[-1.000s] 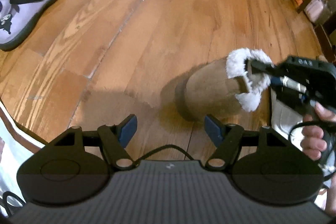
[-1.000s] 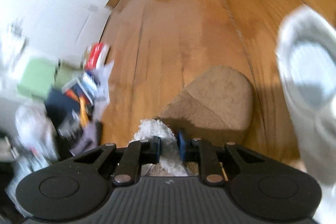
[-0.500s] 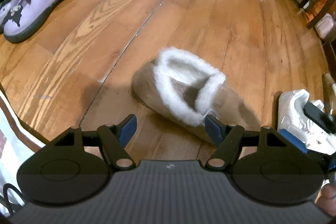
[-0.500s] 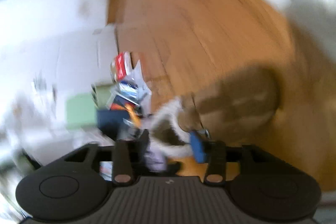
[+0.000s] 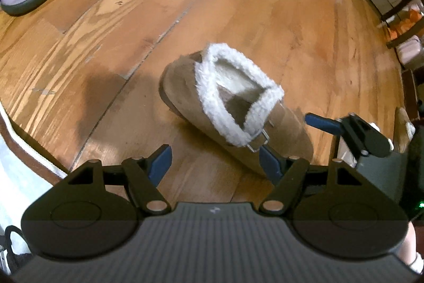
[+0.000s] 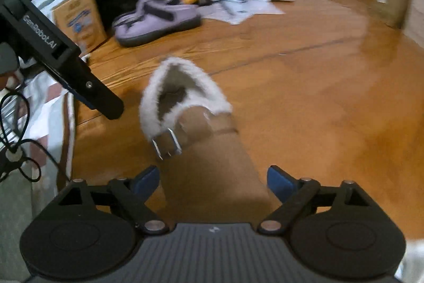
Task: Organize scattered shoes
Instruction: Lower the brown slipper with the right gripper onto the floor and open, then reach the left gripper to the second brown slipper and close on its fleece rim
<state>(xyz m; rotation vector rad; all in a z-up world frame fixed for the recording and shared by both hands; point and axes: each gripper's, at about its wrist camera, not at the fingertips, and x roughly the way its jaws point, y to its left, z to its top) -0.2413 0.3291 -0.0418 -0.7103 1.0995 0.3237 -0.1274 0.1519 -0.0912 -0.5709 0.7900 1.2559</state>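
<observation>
The left claw (image 6: 106,105), marked "GenRobot.AI", hangs open and empty beside the fleece-lined tan clog (image 6: 190,123), while the right claw (image 6: 213,181) is opening, its pads clear of the clog

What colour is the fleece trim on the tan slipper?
White; the fleece trim on the tan slipper shows best in the left wrist view.

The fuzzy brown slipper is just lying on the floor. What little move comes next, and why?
Probably the left gripper eases forward and closes on the brown suede slipper with the white fleece lining. It lies free on the wooden floor, and the right gripper is opening, pads clear of it. The slipper lies just ahead of the left jaws, which stand open.
</observation>
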